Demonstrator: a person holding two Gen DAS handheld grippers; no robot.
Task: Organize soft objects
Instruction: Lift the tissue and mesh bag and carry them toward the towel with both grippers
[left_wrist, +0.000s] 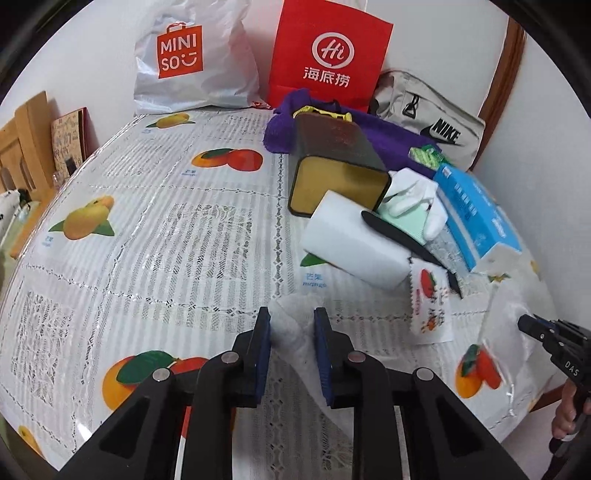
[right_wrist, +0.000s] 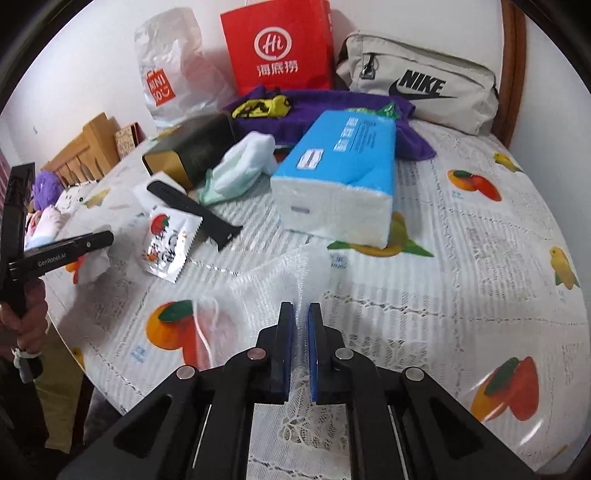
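Left hand-held gripper (left_wrist: 291, 325) closed on a crumpled white cloth (left_wrist: 295, 332), blue pads pressing it from both sides, low over the fruit-print counter (left_wrist: 147, 221). Ahead and to its right, a white roll (left_wrist: 351, 240) against a tipped dark box (left_wrist: 332, 162), then white socks (left_wrist: 413, 199) and a blue tissue pack (left_wrist: 476, 218). Right hand-held gripper (right_wrist: 302, 314) nearly closed, a thin slit between the pads, apparently pinching a clear plastic bag (right_wrist: 280, 273), though the film is hard to trace. Just left of it, a tomato-print sachet (right_wrist: 166, 243) touching a black strap (right_wrist: 192, 210); farther ahead, a purple towel (right_wrist: 332, 107).
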